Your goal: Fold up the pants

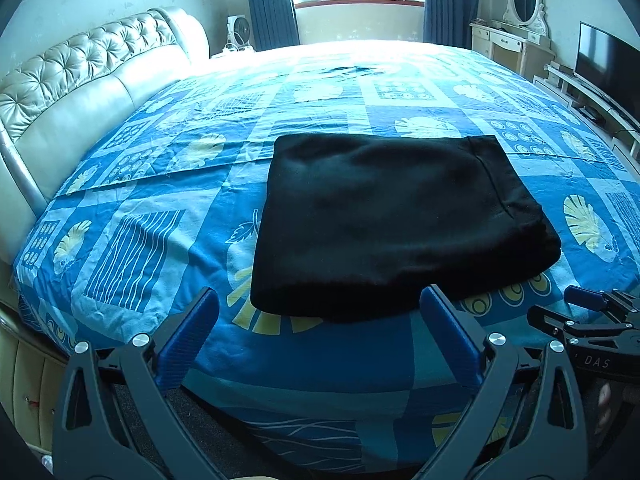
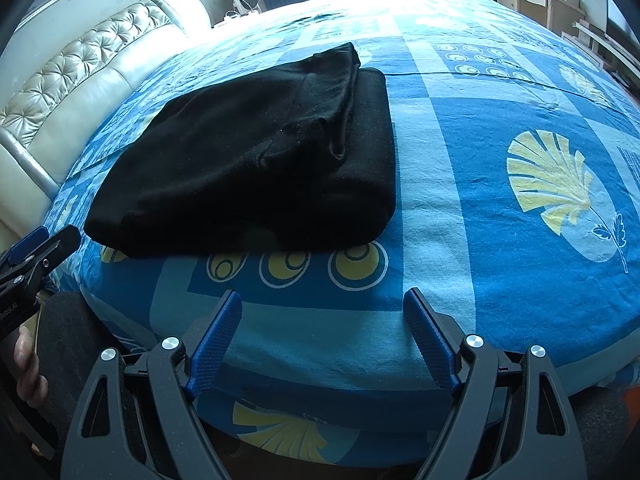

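1. Lying folded into a thick, squarish bundle, your black pants [image 1: 400, 220] rest flat near the near edge of the bed [image 1: 160, 184], one hemmed edge showing on top.
2. Your left gripper [image 1: 320, 300] hovers just short of them, jaws spread, holding nothing.
3. Your right gripper [image 2: 322, 300] is spread too, over bare bedsheet.

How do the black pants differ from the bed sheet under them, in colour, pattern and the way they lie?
The pants are plain black; the bed sheet is blue with yellow leaves, circles and stripes. The pants are folded into a thick, compact stack with several layers visible at the edge in the right wrist view; the bed sheet is spread out in one layer over the bed. The pants cover a small area near the front edge; the sheet covers the whole bed. Both are soft fabric, lying flat.
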`<state>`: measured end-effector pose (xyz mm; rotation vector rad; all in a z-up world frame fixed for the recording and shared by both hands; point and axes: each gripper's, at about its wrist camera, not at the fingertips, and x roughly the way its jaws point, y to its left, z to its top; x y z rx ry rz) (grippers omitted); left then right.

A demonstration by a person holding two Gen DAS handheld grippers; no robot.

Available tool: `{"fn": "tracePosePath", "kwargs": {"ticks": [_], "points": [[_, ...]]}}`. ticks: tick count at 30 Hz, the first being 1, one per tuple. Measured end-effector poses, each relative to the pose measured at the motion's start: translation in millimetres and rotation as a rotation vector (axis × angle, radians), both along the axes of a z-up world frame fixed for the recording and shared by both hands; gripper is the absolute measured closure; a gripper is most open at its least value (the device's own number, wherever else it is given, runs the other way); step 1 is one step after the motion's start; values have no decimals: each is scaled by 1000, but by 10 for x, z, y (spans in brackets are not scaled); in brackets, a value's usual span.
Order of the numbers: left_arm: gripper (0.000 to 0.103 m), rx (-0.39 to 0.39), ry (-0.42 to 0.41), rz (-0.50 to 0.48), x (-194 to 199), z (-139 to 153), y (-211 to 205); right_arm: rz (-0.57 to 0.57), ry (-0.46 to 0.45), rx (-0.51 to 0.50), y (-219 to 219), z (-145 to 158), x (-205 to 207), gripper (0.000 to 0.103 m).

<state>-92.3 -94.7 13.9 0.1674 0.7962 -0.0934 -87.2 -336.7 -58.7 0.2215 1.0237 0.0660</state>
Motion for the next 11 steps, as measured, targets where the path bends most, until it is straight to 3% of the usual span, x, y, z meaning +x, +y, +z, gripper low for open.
{"fn": "tracePosePath", "kwargs": {"ticks": [4,8,11], "points": [[2,-3,-62,-33,-67,121,-19,22,-14,-4,80,37,-15,21],[2,-46,19,-13,118,45,55,32,-23,-15,108,75,-23,21],[2,-37,29,30,357,-18,196,44,-59,-6,88,182,-13,21]]}}
